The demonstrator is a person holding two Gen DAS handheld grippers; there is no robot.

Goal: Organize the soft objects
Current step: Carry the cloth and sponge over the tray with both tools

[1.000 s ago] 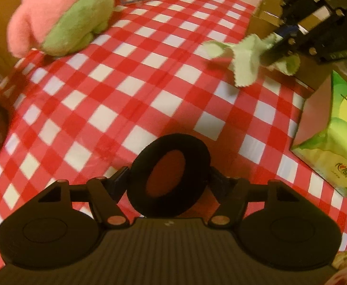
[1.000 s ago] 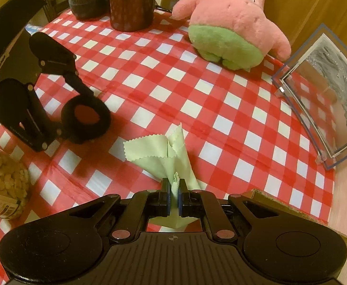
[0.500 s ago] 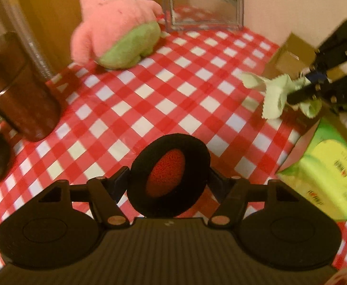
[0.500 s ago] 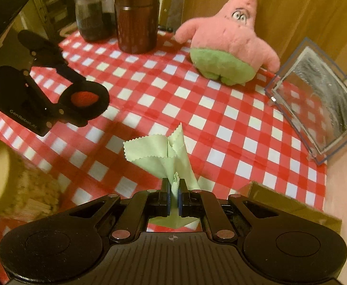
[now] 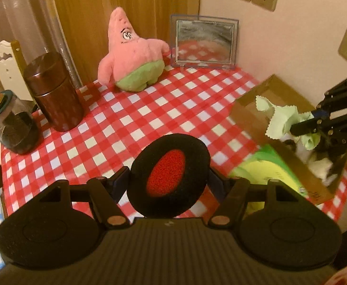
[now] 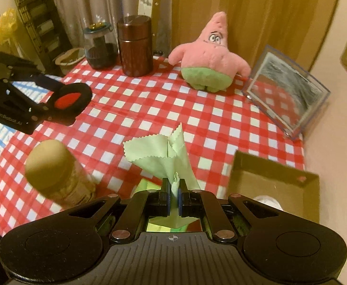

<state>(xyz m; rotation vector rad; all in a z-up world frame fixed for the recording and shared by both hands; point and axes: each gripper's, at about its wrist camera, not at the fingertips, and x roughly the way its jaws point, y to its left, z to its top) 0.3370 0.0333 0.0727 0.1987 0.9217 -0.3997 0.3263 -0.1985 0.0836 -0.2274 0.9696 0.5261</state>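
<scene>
Checked table (image 5: 149,109): plush star (image 5: 133,61), brown canister (image 5: 54,95), glass jar (image 5: 11,125), mirror frame (image 5: 205,41), cardboard box (image 6: 275,190).

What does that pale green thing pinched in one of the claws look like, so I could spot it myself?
Start at the red-and-white checked table, then find the open cardboard box at its near right corner. Just left of the box, the right claw pinches a thin pale green cloth that fans upward. Its zigzag-cut edges set it apart from everything nearby.
</scene>
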